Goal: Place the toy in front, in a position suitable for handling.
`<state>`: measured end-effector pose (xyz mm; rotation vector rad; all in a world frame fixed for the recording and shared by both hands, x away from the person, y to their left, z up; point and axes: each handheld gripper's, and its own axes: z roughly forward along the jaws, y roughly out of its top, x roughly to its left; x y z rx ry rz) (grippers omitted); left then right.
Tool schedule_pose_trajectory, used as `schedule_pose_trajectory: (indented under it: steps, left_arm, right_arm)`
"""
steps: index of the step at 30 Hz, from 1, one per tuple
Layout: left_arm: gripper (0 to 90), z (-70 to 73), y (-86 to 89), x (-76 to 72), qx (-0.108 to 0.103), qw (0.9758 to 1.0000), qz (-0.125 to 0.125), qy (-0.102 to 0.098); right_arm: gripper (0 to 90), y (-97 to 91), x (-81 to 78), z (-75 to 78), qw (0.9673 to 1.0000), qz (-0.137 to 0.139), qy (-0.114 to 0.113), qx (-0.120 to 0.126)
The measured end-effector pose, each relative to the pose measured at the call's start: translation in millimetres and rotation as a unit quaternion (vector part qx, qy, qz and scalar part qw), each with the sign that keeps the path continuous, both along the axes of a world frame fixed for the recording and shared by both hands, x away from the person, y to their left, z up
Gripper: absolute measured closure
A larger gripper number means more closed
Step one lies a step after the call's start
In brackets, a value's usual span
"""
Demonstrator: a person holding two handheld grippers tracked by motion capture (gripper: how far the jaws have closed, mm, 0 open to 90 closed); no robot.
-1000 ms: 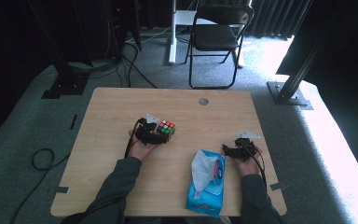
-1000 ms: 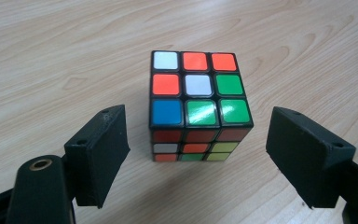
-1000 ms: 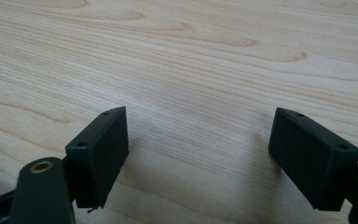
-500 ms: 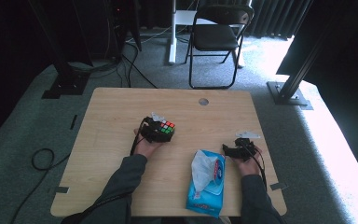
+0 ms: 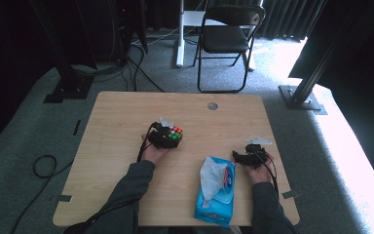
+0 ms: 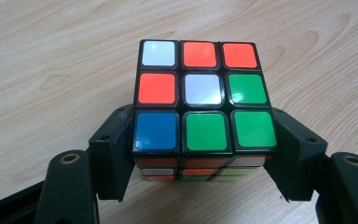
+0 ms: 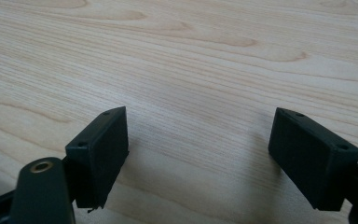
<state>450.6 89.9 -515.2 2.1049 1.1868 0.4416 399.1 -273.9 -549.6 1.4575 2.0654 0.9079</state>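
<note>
My left gripper [image 6: 205,154] has the scrambled plastic puzzle cube with black edges and coloured square stickers [image 6: 204,105] sitting right between its two black jaws. The jaws have just been closing in on it, and in the left gripper view each pad lies flat against a side face of the cube, one on either side of its near bottom row, so I read this as a grip on the cube. The cube rests on the pale wood-grain table [image 6: 51,56]. Its top face is turned up toward my camera: white, red, red along the far row; red, white, green across the middle; blue, green, green nearest the gripper. From the high view the left gripper [image 5: 168,138] and the cube [image 5: 174,134] sit near the middle of the table [image 5: 117,117], just ahead of my left hand [image 5: 152,153].

My right gripper [image 7: 200,154] rests well off to the cube's right, with its jaws wide apart and bare tabletop between them. In the high view it [image 5: 246,157] lies ahead of my right hand [image 5: 258,170]. A blue soft pack of wet wipes with a white tissue pulled up from its top [image 5: 215,187] lies just beside that gripper, on its left, nearer to me than the cube.
</note>
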Motion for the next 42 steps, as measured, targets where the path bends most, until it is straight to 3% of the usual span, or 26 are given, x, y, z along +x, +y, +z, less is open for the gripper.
schedule_pose_trajectory:
  steps: [11, 24, 35, 42]
  left_arm:
    - [34.4, 1.8, 3.2, -2.6, 0.008, 0.9998, -0.008, -0.015]
    - [34.4, 16.4, 10.9, -17.5, -0.002, 0.9989, -0.033, -0.033]
    - [34.4, 21.4, 24.6, -31.7, 0.004, 0.9981, -0.050, -0.036]
    - [34.4, 19.0, 35.1, -42.2, -0.002, 0.9984, -0.046, -0.034]
  right_arm:
    - [19.7, 0.0, 0.0, 0.0, 1.0000, 0.000, 0.000, 0.000]
    - [19.7, 0.0, 0.0, 0.0, 1.0000, 0.000, 0.000, 0.000]
    - [19.7, 0.0, 0.0, 0.0, 1.0000, 0.000, 0.000, 0.000]
    - [19.7, 0.0, 0.0, 0.1, 1.0000, 0.000, 0.000, 0.000]
